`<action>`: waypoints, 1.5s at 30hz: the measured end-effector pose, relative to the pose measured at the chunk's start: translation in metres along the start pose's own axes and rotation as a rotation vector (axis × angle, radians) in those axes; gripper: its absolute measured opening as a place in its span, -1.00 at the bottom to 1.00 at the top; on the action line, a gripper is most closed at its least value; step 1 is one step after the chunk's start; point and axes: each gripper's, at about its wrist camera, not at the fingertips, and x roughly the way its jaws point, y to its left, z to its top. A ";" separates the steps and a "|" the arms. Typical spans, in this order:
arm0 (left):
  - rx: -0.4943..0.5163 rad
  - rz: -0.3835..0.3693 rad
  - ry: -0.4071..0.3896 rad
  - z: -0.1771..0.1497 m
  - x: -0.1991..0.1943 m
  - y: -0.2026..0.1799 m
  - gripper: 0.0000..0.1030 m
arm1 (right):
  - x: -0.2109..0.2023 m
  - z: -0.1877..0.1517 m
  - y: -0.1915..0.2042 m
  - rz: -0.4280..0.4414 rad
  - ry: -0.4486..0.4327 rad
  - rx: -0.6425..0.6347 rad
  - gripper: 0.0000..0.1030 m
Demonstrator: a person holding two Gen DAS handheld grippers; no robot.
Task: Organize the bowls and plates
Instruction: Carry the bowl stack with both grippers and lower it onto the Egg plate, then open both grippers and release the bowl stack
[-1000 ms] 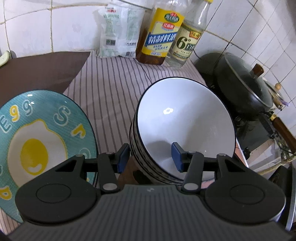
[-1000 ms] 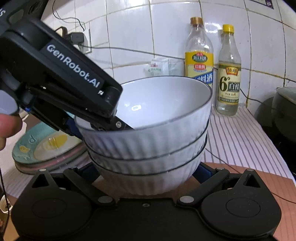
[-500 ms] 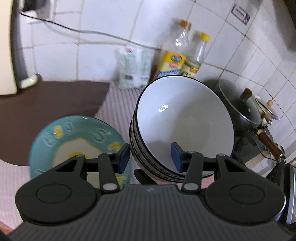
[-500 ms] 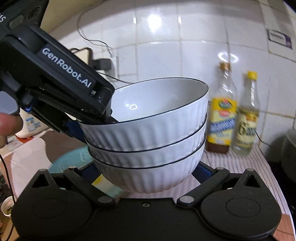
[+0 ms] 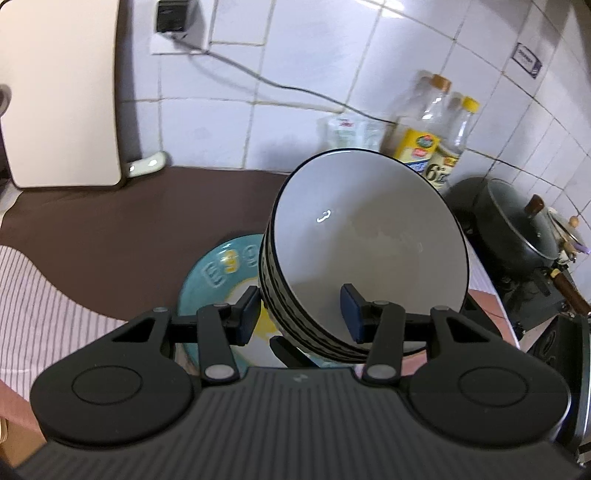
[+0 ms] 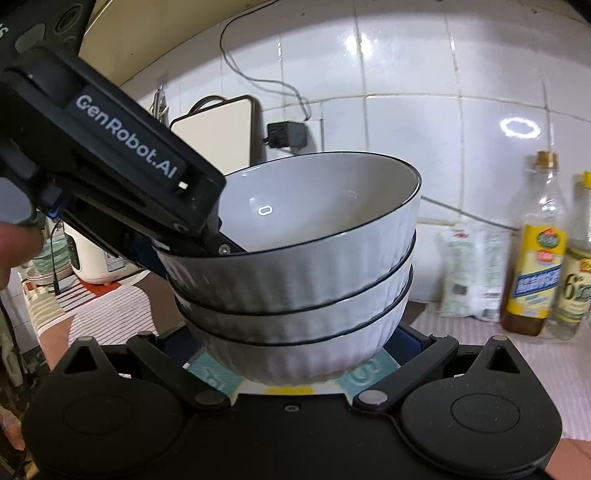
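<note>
overhead, the white tiled wall fills the background of both views, with a black plug and cable running across it. below it lies a dark brown counter, with a striped cloth at its left edge in the left wrist view. a dark lidded pot sits at the right by the wall.

the stack of three white ribbed bowls, each with a thin dark rim, is held in the air above the teal plate printed with a fried egg and letters. the plate shows directly beneath the bowls in the right wrist view, and no contact between the two can be seen.

the right gripper grasps the lowest bowl, its blue pads pressed to either side of the bowl's base. the left gripper is clamped over the near rim of the stack, one finger inside the top bowl and the other outside against the ribbed walls.

two glass bottles stand against the wall: an oil bottle with a yellow label and a vinegar bottle with a yellow cap. a white plastic pouch leans just beside them.
</note>
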 end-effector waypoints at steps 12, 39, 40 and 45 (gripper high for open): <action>-0.027 0.022 0.058 -0.013 0.034 0.035 -0.12 | 0.038 -0.024 0.012 0.021 0.076 0.017 1.00; -0.029 0.027 0.095 -0.019 0.071 0.037 -0.11 | 0.061 -0.034 0.007 -0.004 0.216 0.034 1.00; -0.032 0.029 0.096 -0.019 0.071 0.037 -0.11 | 0.060 -0.031 0.008 -0.011 0.224 0.034 1.00; -0.028 0.065 0.071 -0.020 0.061 0.033 0.00 | 0.045 -0.024 0.019 -0.072 0.254 0.003 1.00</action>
